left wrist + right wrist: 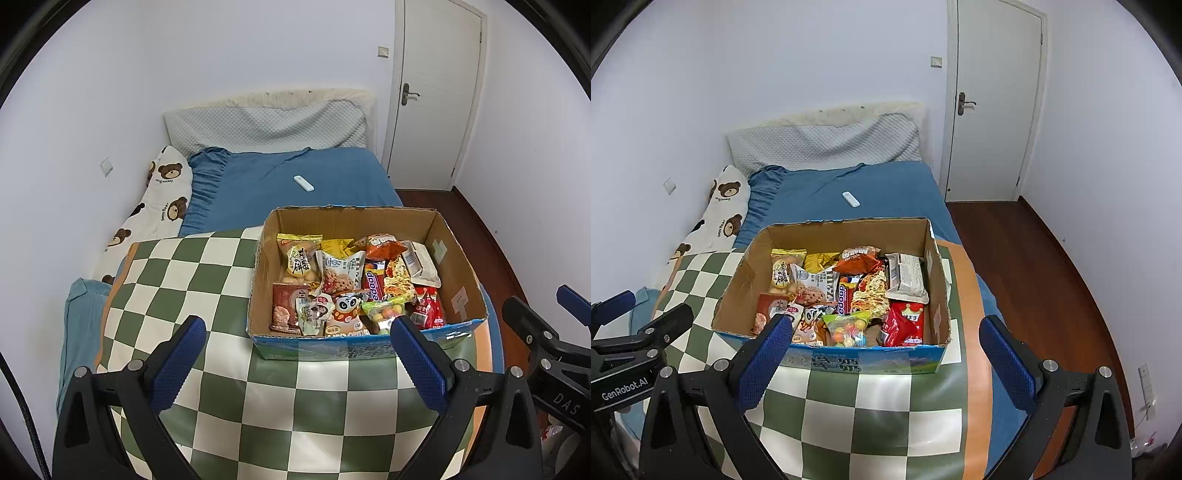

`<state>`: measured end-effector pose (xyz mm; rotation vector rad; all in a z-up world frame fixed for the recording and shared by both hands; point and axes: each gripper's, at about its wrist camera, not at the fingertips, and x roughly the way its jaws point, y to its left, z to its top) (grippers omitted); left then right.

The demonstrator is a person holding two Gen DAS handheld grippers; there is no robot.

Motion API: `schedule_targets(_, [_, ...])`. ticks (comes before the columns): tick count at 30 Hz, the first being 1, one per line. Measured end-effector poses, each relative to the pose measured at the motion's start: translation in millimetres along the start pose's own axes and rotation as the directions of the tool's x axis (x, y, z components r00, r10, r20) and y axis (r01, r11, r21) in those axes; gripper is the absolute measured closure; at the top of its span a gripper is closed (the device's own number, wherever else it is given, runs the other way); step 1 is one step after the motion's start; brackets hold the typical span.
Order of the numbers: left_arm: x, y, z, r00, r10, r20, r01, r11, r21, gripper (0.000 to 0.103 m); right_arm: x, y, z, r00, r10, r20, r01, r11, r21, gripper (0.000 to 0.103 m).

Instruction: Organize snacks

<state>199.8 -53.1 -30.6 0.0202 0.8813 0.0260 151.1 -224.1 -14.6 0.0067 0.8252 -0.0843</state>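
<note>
An open cardboard box point(458, 254) point(738, 284) full of several snack packets sits on a green and white checkered mat point(207, 280) point(886, 413) on the bed. Inside lie a red packet point(428, 312) point(903, 323), a yellow biscuit bag point(299, 258) point(783, 271), a panda packet point(347, 310) and a bag of coloured candies point(847, 328). My left gripper point(297, 352) is open and empty, in front of the box. My right gripper point(886, 350) is open and empty, at the box's near wall. Each gripper shows at the edge of the other's view.
The blue bed point(280, 184) holds a white remote point(303, 183) point(851, 199), a bear-print pillow point(162, 199) and a grey headboard cushion point(266, 125). A white door point(436, 92) point(993, 103) and wooden floor point(1027, 266) lie to the right.
</note>
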Motion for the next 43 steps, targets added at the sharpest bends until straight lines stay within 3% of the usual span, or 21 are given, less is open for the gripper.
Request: schedule_targets(43, [-15, 0, 1, 1.0, -0.003, 0.023, 0.003, 1.0, 0.006, 0.001, -11, 0, -2, 1.0, 0.023, 0.006, -0.023, 1.0, 0.0, 0.0])
